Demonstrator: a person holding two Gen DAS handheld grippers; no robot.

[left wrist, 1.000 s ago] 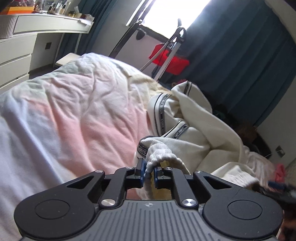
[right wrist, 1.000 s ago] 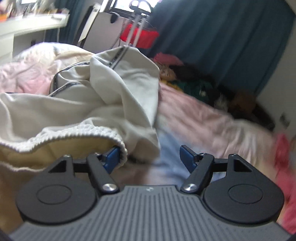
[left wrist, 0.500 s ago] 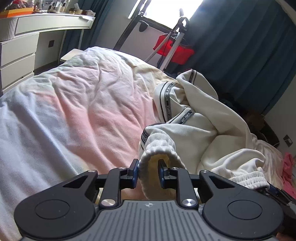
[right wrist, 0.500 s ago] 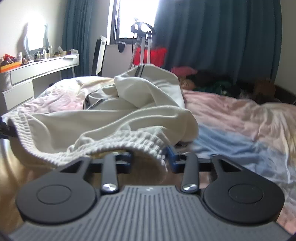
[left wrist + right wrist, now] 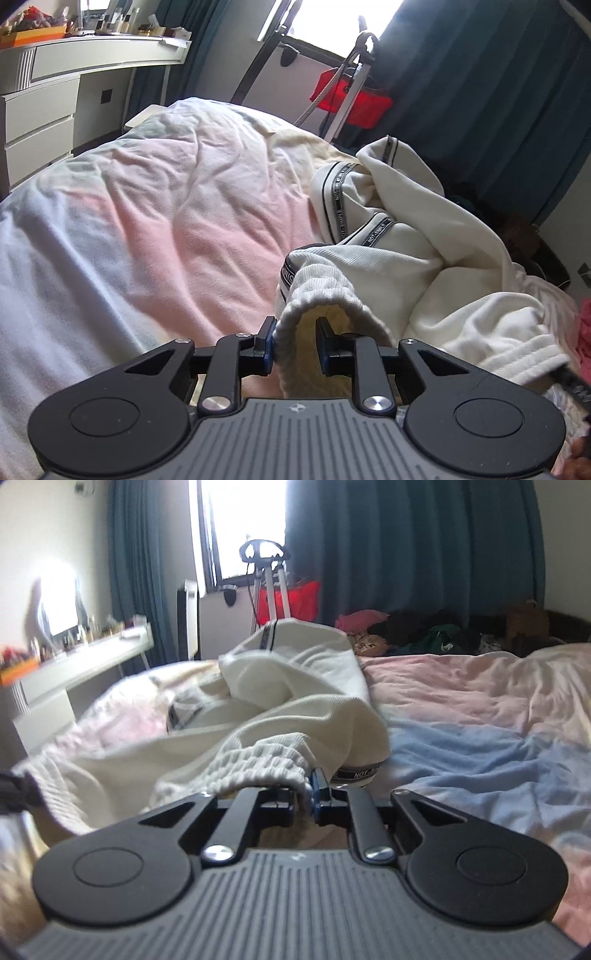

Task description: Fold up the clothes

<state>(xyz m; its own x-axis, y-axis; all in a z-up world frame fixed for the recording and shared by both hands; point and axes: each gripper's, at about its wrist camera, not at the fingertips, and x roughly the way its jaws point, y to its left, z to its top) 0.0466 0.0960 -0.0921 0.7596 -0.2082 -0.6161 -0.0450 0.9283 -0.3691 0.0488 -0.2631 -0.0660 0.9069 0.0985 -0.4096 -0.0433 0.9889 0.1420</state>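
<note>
- On the bed (image 5: 155, 229), a cream garment (image 5: 413, 266) is being seen lying crumpled over a pink, white and pale blue duvet (image 5: 480, 716).
- Black-edged lettered tape is being shown running along the garment's seams in the left wrist view.
- The left claw (image 5: 294, 345) is being held partly spread; a ribbed waistband (image 5: 321, 295) is being straddled by its blue-tipped fingers (image 5: 266, 343), one finger standing outside the band and the other inside the opening. The cloth is being touched by the outer finger; whether it is being squeezed cannot be told.
- The right claw (image 5: 308, 799) is being pressed together on the ribbed waistband (image 5: 258, 764), with the knitted edge being pinched between its two fingers.
- The rest of the garment is being seen heaped just beyond both claws, one fold standing upright.
- A white worktop (image 5: 92, 59) with drawers is being seen beside the bed, small bottles and an orange tray being carried on it.
- A metal stand (image 5: 269, 587) with a red bag (image 5: 351, 99) is being seen near the window, against dark blue curtains (image 5: 424, 546).
- Dark clothing (image 5: 424, 635) is being seen piled at the far side of the bed.
</note>
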